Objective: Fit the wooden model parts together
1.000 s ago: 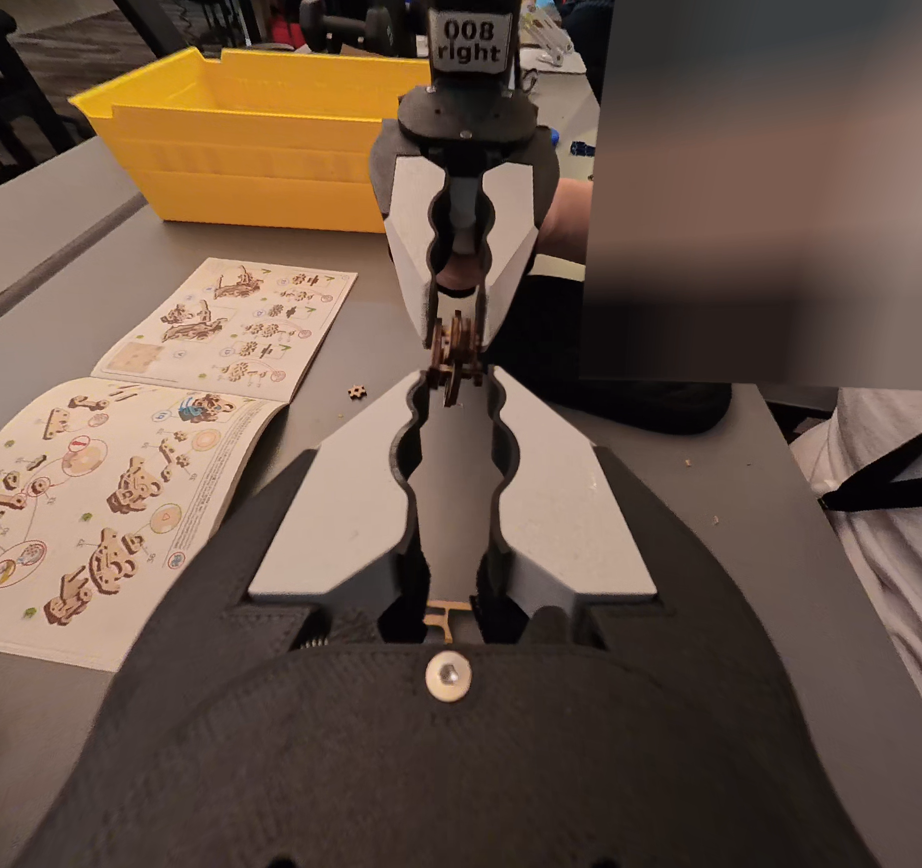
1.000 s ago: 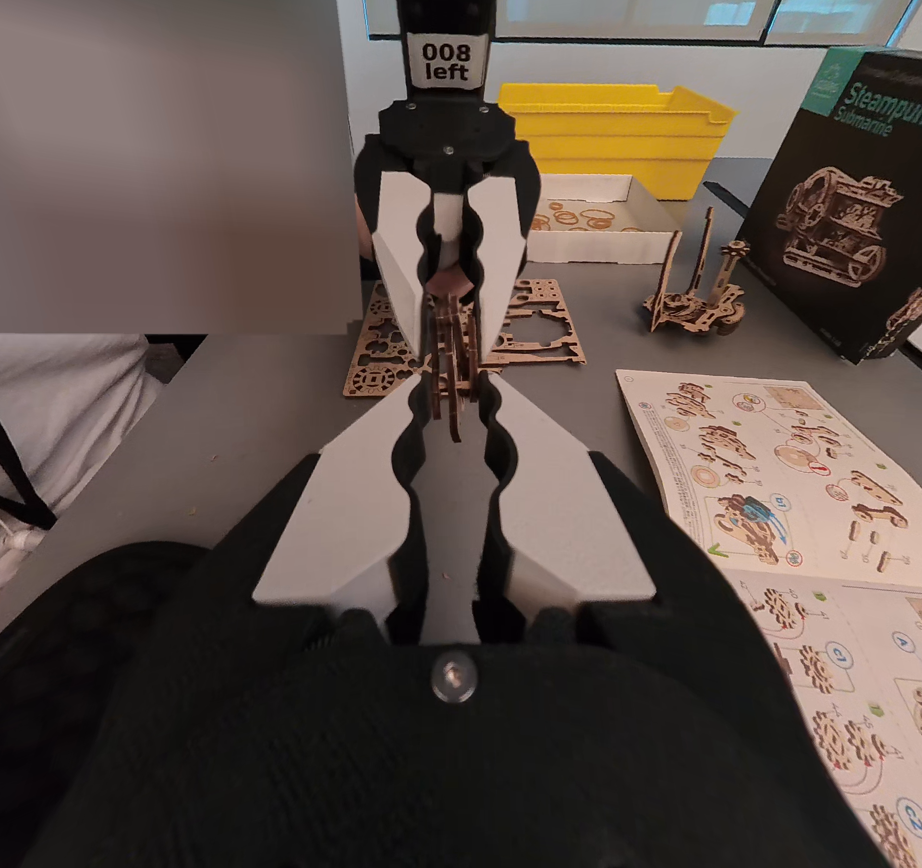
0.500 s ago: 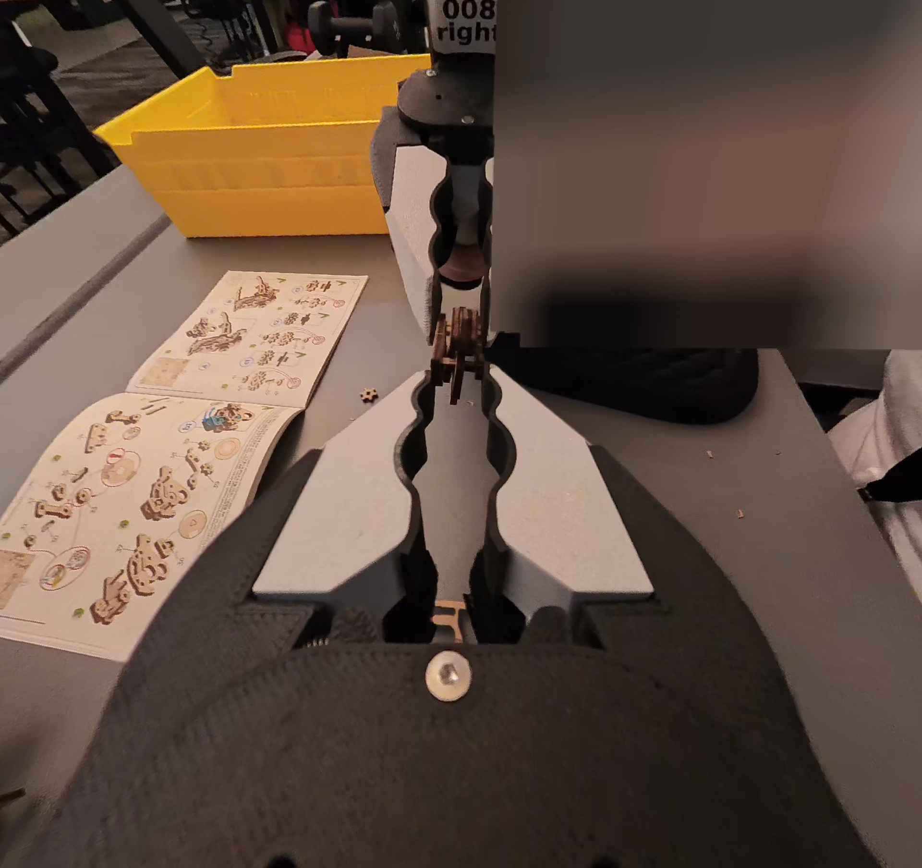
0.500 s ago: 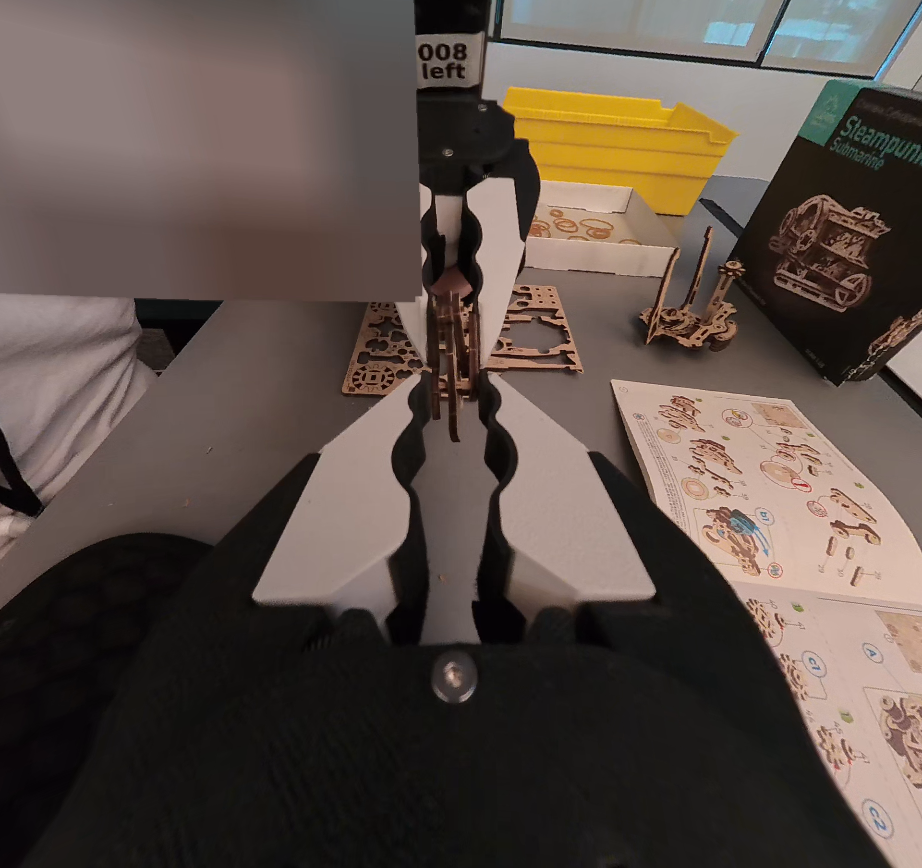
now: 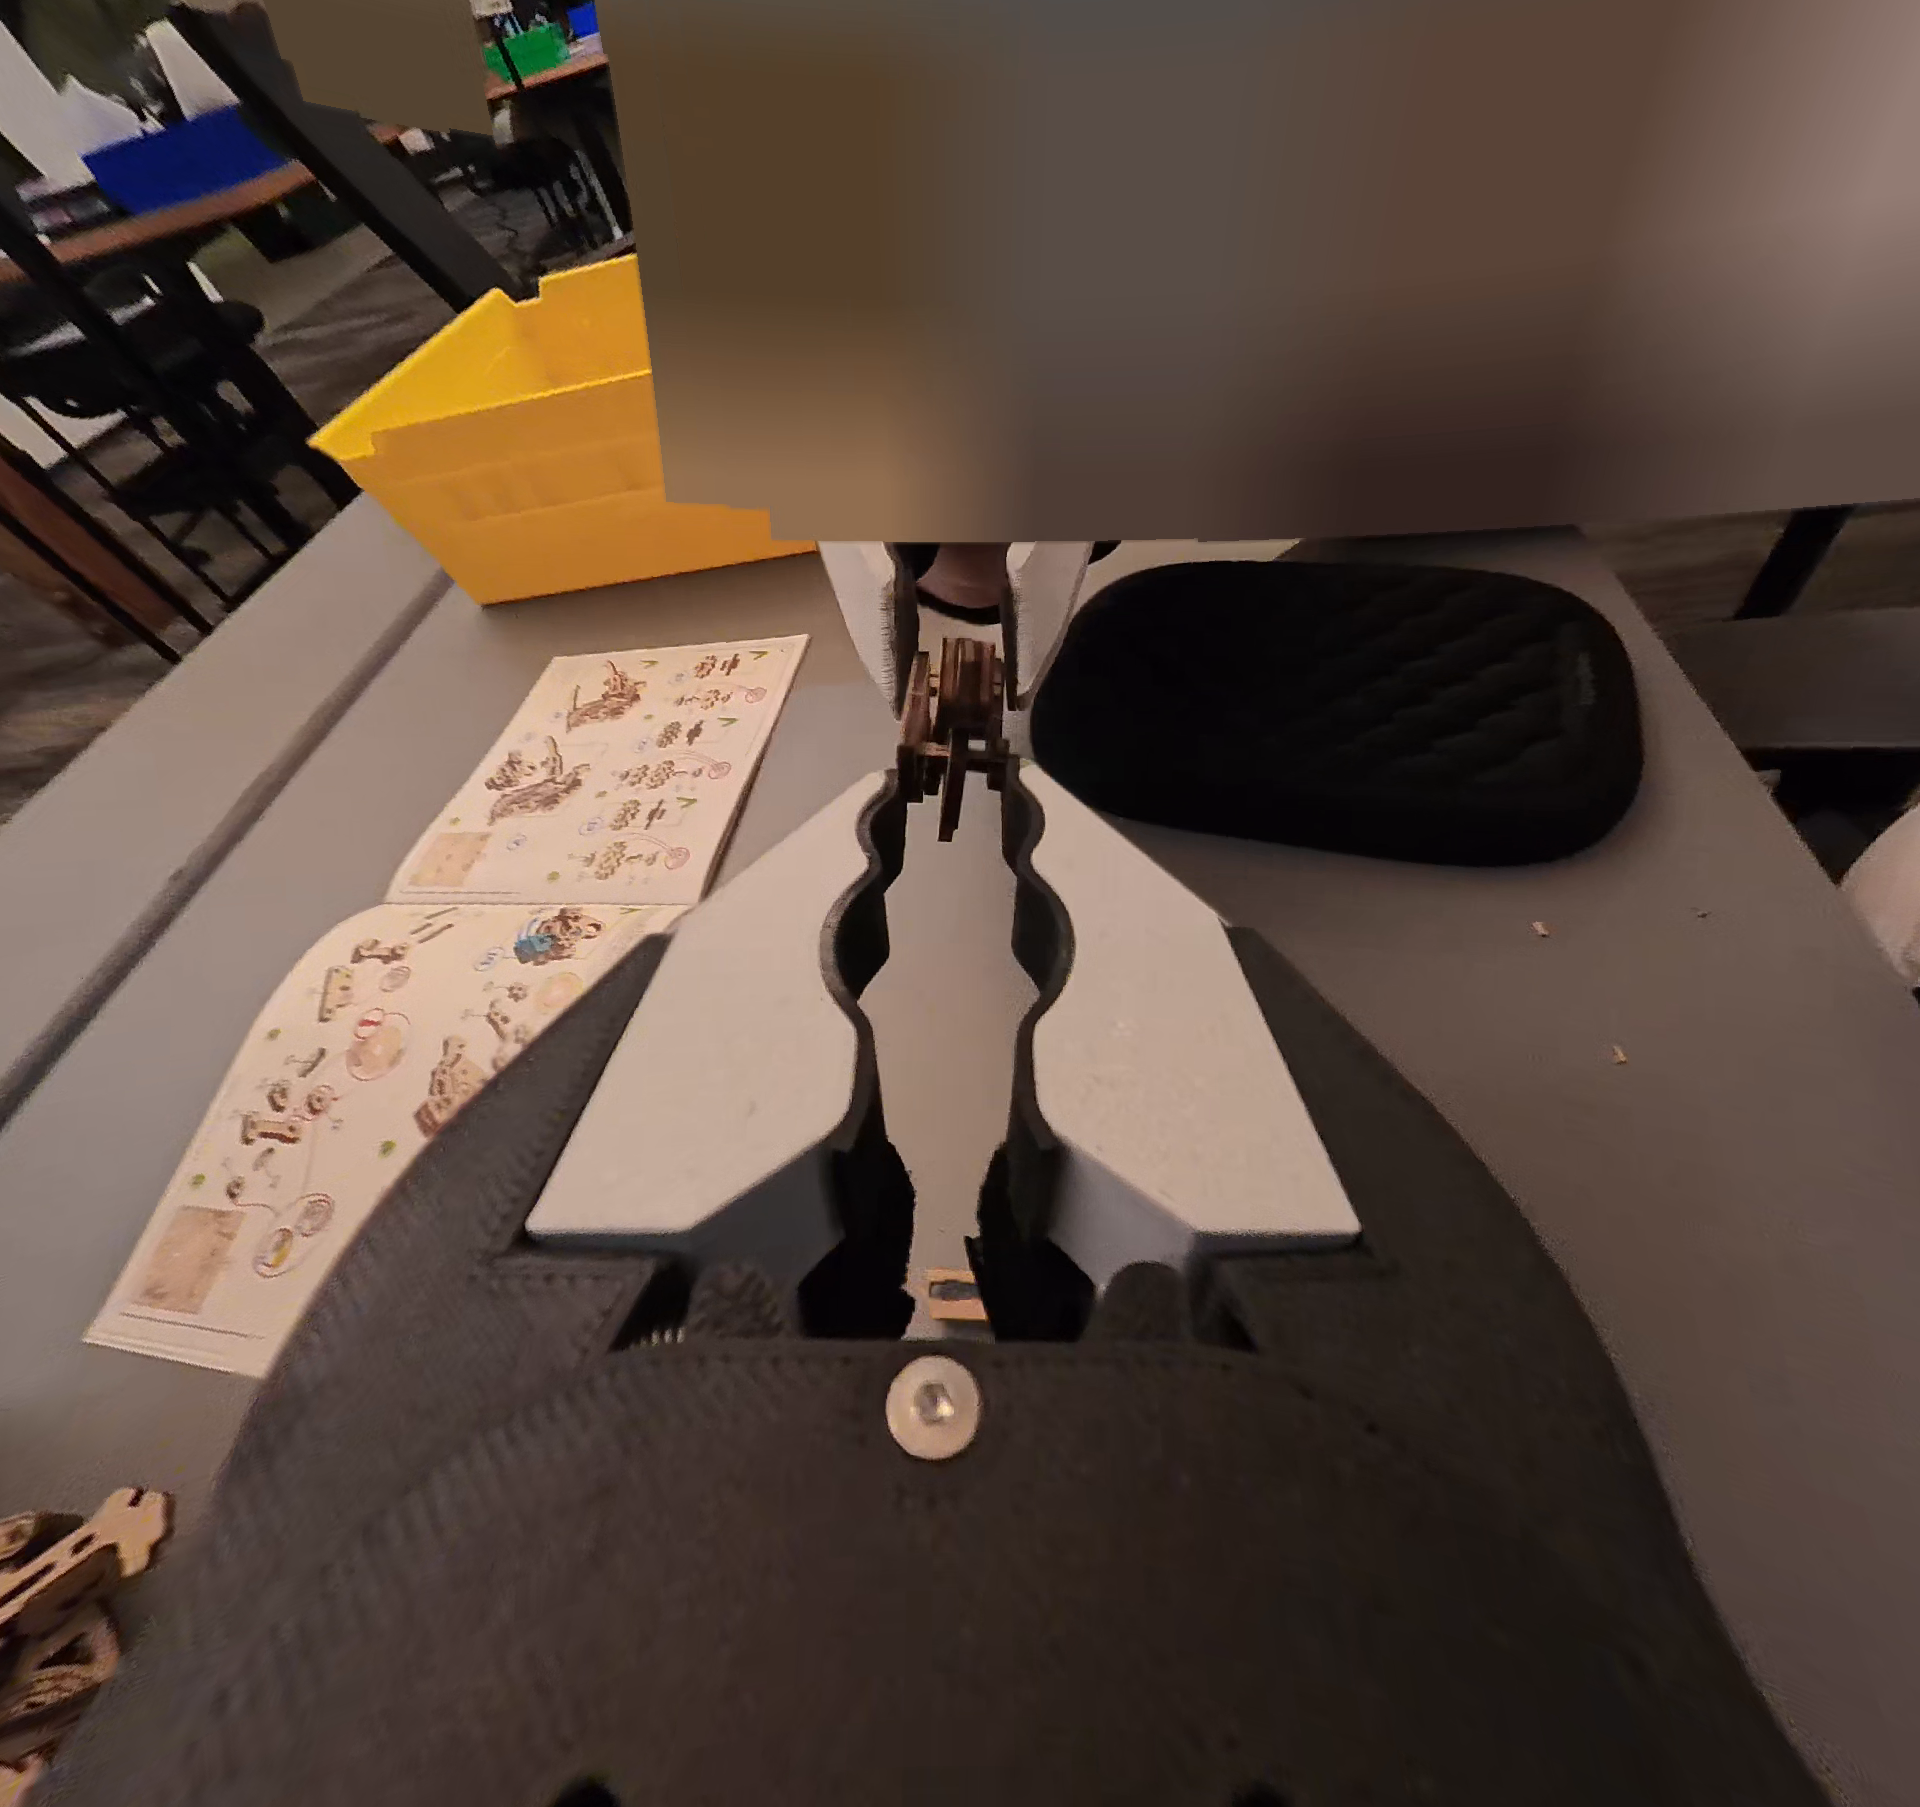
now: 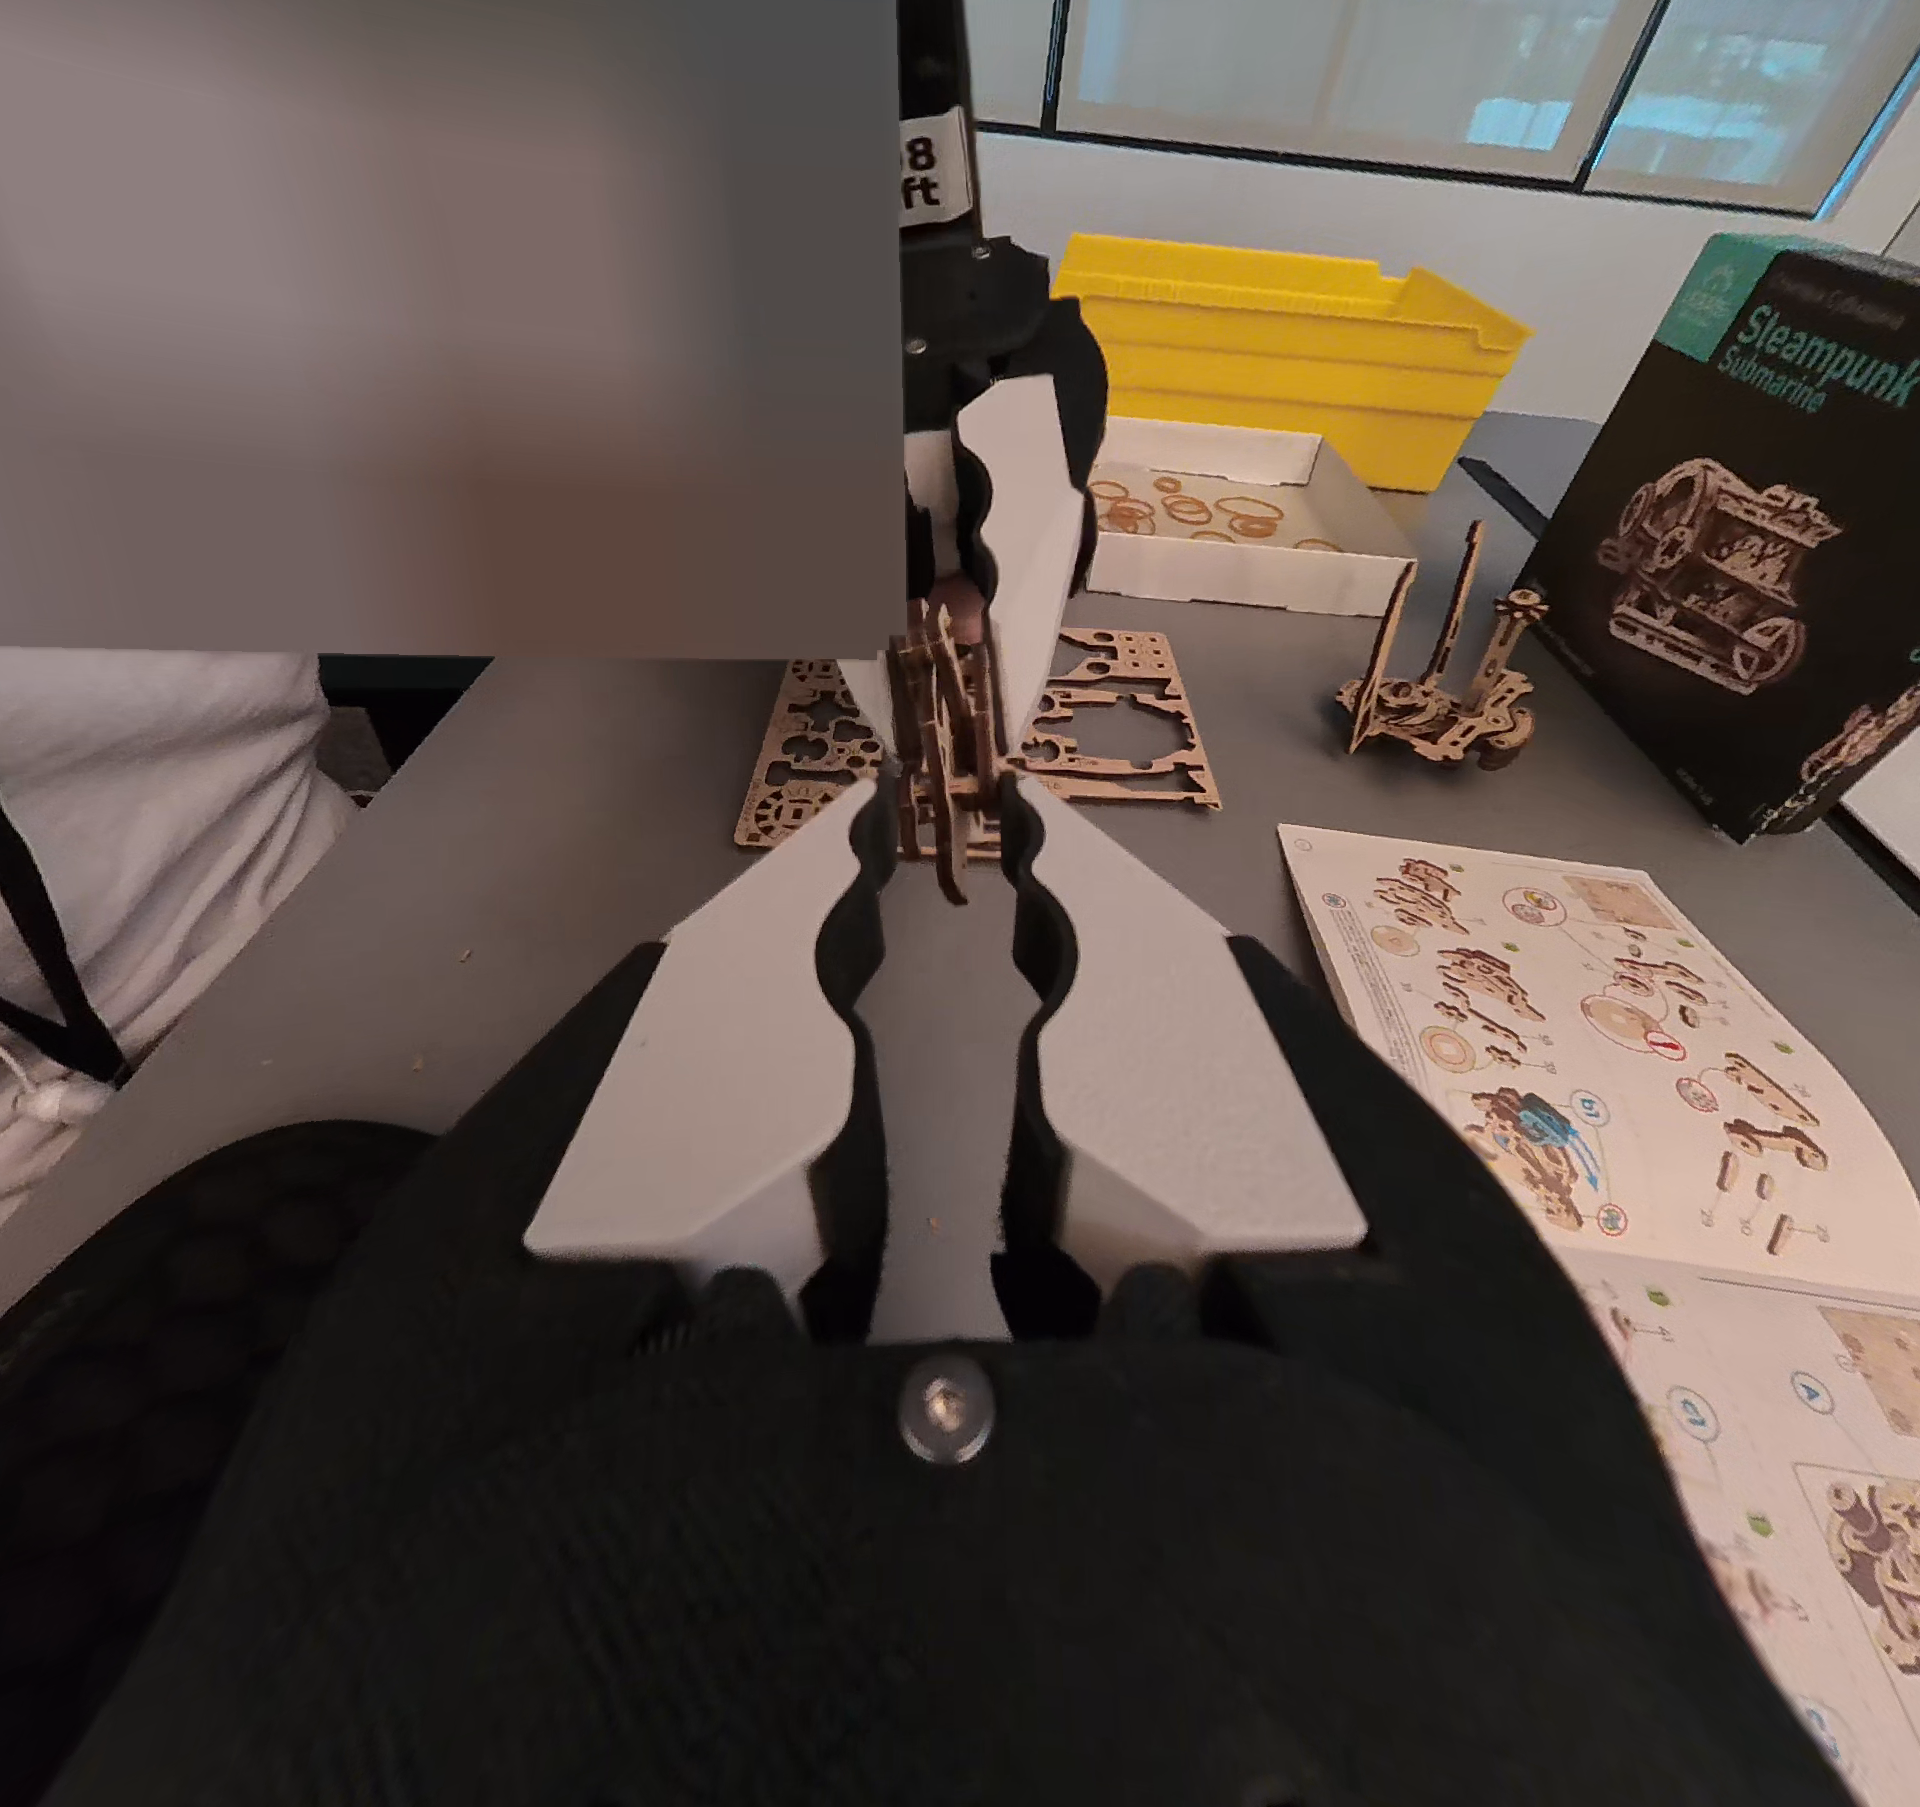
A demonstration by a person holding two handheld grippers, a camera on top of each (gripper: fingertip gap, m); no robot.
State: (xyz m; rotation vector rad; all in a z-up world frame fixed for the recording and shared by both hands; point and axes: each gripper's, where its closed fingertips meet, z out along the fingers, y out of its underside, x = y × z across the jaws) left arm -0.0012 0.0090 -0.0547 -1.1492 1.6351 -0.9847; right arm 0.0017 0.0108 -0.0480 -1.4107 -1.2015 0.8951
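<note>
Across the grey worktop (image 5: 1403, 978), the instruction booklet (image 5: 582, 801) is lying open at the left. In the middle, the left gripper (image 5: 951, 801) and right gripper (image 6: 945, 812) are meeting tip to tip, both sets of jaws clenching the same small wooden assembly (image 6: 940, 770), which is hanging in the air between them. It is looking light, thin and brittle, so gripping the flat plate faces near the joint is probably safest. At the right, a black pad (image 5: 1340, 708) is resting.
</note>
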